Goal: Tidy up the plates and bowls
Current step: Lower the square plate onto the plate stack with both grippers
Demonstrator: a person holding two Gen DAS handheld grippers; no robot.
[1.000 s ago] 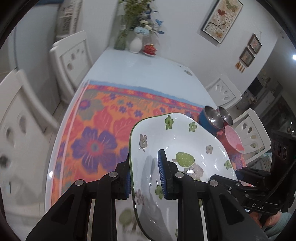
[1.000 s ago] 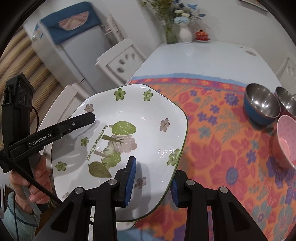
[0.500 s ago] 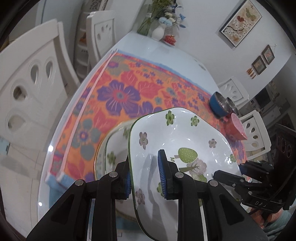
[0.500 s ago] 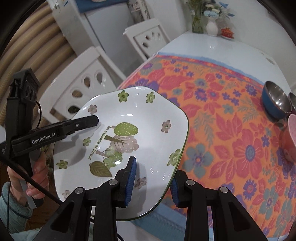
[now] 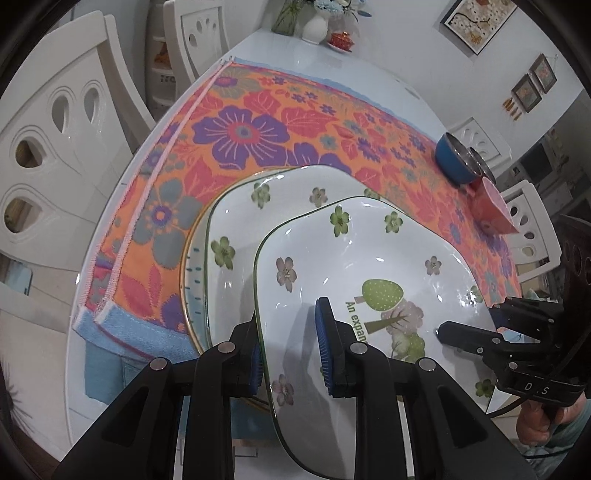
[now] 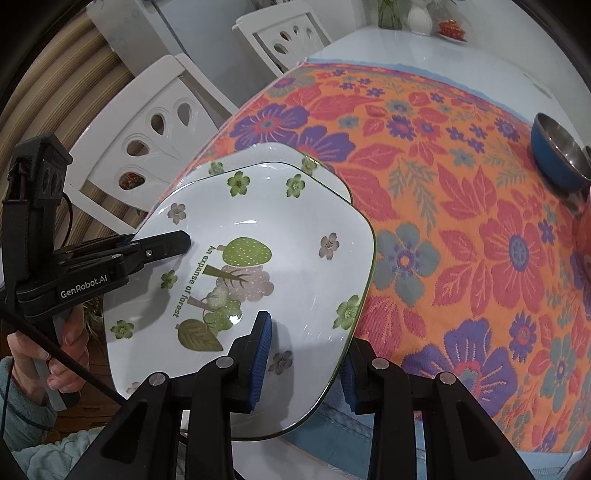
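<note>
A white squarish plate (image 5: 369, 258) (image 6: 266, 236) with green flowers and a tree picture hangs just above a matching plate (image 5: 240, 221) (image 6: 273, 155) that lies on the flowered cloth. My left gripper (image 5: 291, 354) is shut on the upper plate's left rim, one blue pad inside and one under it. On the opposite rim my right gripper (image 6: 306, 358) is shut too. Each gripper shows in the other's view: the right one (image 5: 469, 332), the left one (image 6: 162, 245). Under the lower plate a gold-rimmed plate edge (image 5: 188, 273) peeks out.
A blue steel-lined bowl (image 5: 456, 158) (image 6: 557, 155), a second steel bowl (image 5: 480, 162) and a pink bowl (image 5: 493, 208) stand at the cloth's far right. White chairs (image 5: 55, 147) (image 6: 155, 122) flank the table. A vase with flowers (image 5: 314, 22) stands at the far end.
Both grippers have carried the plate down and toward the table's near corner. It now hovers over the stacked plates, which were out of sight a second ago.
</note>
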